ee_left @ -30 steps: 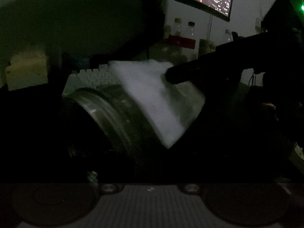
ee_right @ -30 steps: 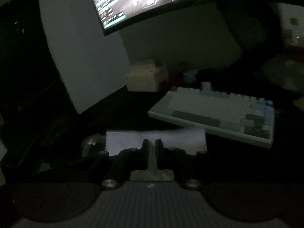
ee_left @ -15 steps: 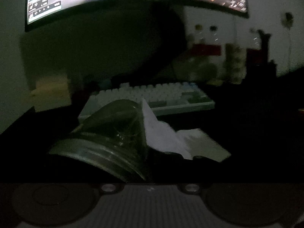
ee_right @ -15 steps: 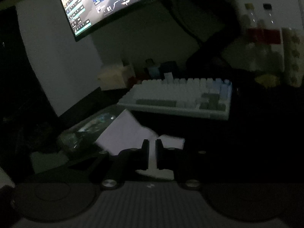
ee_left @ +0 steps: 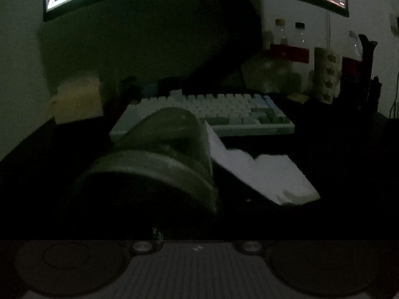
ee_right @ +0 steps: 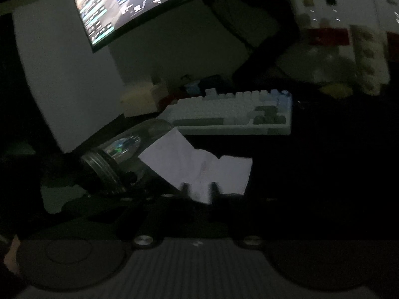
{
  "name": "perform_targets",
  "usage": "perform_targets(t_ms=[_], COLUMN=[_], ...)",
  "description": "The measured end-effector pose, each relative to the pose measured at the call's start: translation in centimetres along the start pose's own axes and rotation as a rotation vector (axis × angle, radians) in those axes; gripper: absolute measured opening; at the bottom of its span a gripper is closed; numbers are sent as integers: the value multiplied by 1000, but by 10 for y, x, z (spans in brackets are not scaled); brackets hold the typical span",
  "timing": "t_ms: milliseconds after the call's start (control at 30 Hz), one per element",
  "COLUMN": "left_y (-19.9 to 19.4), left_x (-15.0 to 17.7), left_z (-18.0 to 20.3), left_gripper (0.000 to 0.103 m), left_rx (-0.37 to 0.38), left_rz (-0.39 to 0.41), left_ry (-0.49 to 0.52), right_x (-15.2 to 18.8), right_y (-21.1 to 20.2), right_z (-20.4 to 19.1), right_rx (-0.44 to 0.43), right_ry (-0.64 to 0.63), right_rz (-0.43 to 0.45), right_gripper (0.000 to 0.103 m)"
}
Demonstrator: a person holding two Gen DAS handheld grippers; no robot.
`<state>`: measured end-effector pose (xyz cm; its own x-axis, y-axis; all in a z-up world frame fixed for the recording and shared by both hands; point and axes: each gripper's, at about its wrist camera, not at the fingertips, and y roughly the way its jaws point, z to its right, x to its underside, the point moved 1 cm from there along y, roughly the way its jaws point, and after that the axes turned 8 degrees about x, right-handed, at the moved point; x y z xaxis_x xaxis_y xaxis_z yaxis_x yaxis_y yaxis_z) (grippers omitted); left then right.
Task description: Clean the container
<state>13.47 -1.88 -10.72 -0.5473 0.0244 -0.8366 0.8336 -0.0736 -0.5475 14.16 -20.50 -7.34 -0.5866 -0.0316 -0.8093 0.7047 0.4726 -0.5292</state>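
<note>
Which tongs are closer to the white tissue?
Right. The right tongs are opening with the white tissue between their tips. The left tongs are opening around the jar, with the tissue beside it.

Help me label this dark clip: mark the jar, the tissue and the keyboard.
jar [ee_right: 129,147], right wrist view, glass side wall.
tissue [ee_right: 199,167], right wrist view, middle of sheet.
keyboard [ee_left: 224,104], left wrist view, white keys.

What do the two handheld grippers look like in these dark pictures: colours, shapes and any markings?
Both look alike. The right gripper has two slim black jaws on a black frame. Below sit a grey ribbed plate with a tiny light mark, two silver round screws and a dark round disc at each side. The left gripper shows the same grey plate; its jaws are lost in the dark. No cables or sleeves show.
</note>
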Motion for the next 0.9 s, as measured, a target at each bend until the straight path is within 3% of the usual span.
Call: perform_targets(t_ms=[33, 133, 267, 367, 567, 733, 900], left_y=[-5, -16, -32, -44, -73, -97, -95], left_x=[2, 7, 12, 15, 17, 5, -1], left_z=[1, 6, 13, 12, 4, -1, -5], left_gripper=[69, 70, 81, 83, 103, 103, 103], left_rx=[12, 70, 157, 175, 175, 122, 56], left_rz=[-6, -19, -37, -48, -31, 13, -12], left_ry=[3, 35, 76, 70, 37, 30, 24], right_x=[3, 9, 9, 9, 10, 9, 6], right_y=[-2, -9, -23, -30, -40, -45, -48], right_z=[-1, -5, -7, -6, -3, -10, -19], right_rx=[12, 58, 118, 141, 124, 177, 204], right_ry=[14, 45, 71, 90, 157, 150, 125], right_rz=[13, 47, 94, 96, 70, 82, 75], right_gripper=[60, 87, 103, 103, 103, 103, 103])
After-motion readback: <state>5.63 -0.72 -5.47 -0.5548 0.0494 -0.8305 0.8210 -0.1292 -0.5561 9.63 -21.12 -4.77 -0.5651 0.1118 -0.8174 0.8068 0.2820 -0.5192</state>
